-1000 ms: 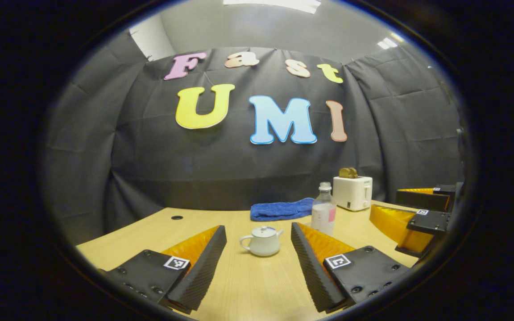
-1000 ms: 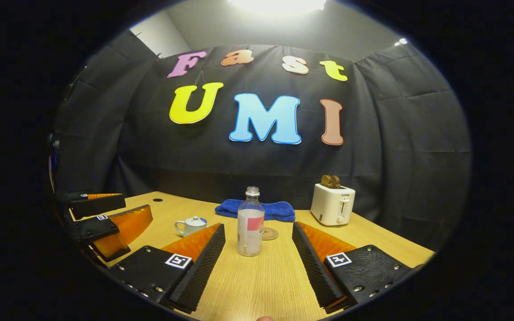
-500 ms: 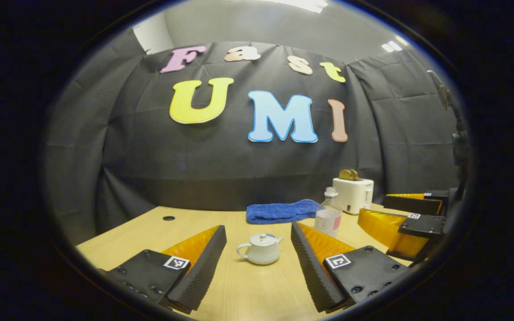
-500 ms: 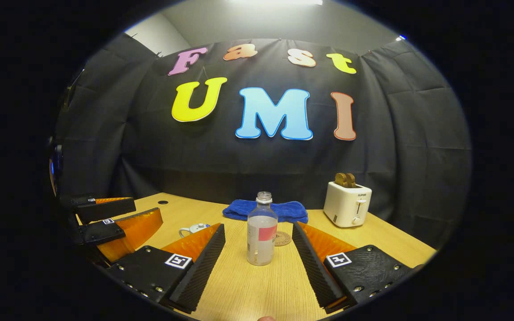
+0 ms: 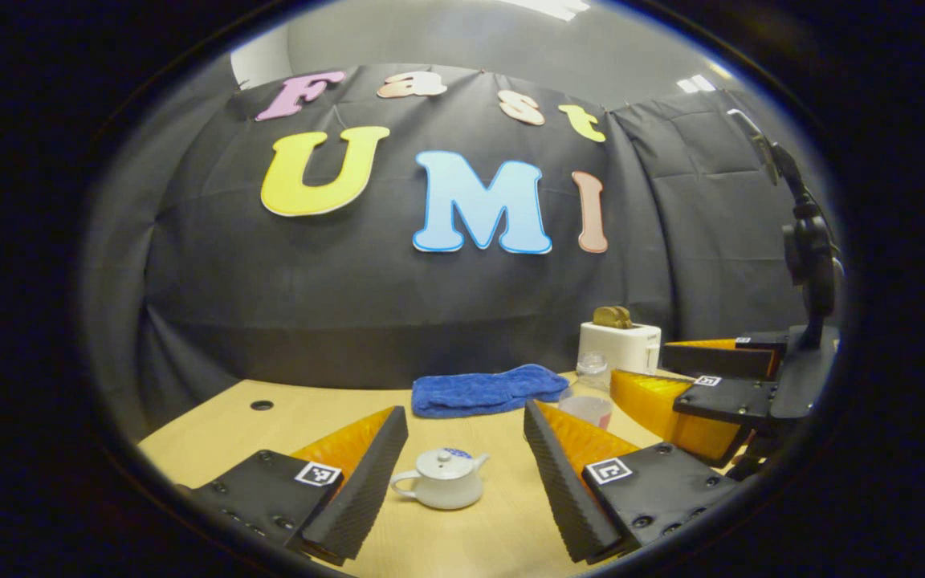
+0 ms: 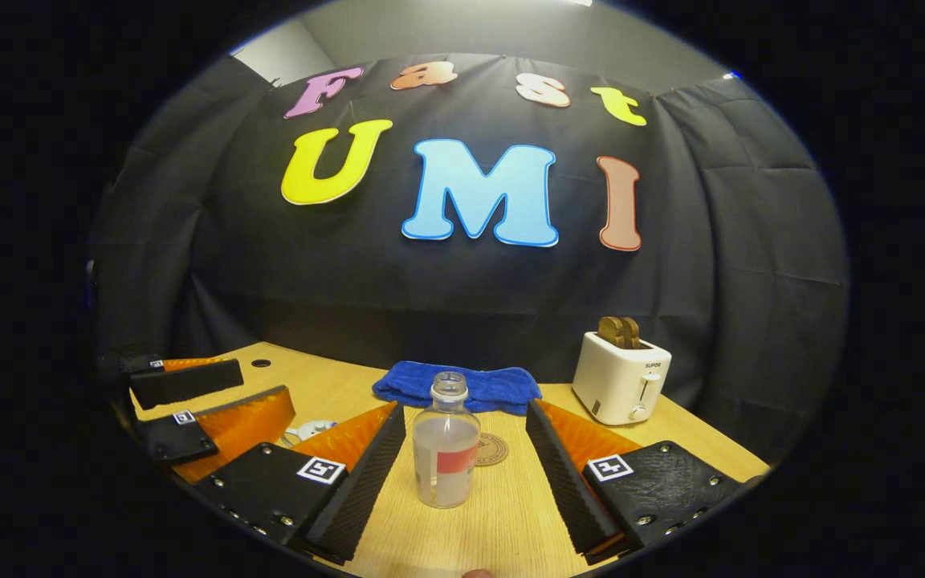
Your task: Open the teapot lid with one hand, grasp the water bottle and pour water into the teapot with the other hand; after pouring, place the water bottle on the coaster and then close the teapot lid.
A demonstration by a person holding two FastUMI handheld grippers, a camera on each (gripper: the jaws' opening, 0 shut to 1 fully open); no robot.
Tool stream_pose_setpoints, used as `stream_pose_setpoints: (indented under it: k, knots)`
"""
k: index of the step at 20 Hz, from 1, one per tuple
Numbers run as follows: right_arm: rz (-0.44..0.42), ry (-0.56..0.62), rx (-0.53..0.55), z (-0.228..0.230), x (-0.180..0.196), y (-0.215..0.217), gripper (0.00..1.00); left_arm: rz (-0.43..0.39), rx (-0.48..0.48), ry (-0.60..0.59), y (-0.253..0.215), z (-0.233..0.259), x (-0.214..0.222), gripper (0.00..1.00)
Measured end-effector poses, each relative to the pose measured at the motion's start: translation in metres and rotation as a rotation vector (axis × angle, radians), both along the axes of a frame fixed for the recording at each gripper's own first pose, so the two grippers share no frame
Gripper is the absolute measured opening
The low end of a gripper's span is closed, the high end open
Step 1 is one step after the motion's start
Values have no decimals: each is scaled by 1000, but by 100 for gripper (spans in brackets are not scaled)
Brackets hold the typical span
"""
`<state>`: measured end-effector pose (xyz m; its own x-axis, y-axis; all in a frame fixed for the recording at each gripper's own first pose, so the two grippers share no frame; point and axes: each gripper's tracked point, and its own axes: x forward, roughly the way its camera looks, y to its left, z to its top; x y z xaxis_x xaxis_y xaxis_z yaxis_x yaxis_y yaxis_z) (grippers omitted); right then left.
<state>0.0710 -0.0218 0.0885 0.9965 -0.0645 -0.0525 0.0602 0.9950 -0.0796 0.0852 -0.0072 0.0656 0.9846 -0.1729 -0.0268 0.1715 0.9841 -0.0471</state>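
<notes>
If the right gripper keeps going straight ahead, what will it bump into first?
Most likely the water bottle: it stands upright on the table, right between the open right gripper fingers, nearer than the coaster behind it.

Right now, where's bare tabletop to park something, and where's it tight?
Free: the stretch of table between the water bottle and the toaster, in front of the coaster; also the corner by the grommet hole, left of the blue towel. Tight: around the teapot and bottle, each between open fingers of the left gripper and right gripper.
</notes>
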Motion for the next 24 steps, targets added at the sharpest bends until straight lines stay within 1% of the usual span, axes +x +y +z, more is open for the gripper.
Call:
stream_pose_setpoints:
  k: [5, 7, 10, 12, 14, 18, 19, 21, 24]
  knots:
    - [9, 83, 17, -31, 30, 4, 94, -23, -8, 46, -1, -27, 40, 95]
    - [7, 115, -1, -49, 38, 2, 94, -36, -11, 59, -1, -40, 52, 95]
    - [8, 116, -24, -63, 48, 2, 94, -33, -23, 70, 4, -53, 65, 95]
    - [9, 132, -13, -74, 55, 1, 94, -39, -16, 85, 3, -64, 72, 94]
    - [21, 172, 15, -91, 56, 3, 94, -39, 9, 105, 2, -74, 78, 90]
    - [18, 210, -7, -107, 54, 2, 95, -47, 14, 133, -2, -84, 77, 82]
    - [30, 215, 8, -108, 54, 5, 94, -35, 30, 144, 0, -89, 79, 70]
    - [46, 216, 27, -108, 54, 10, 94, -23, 53, 143, 3, -87, 79, 59]
    - [36, 204, 12, -109, 54, 8, 95, 14, 49, 132, 10, -86, 82, 19]
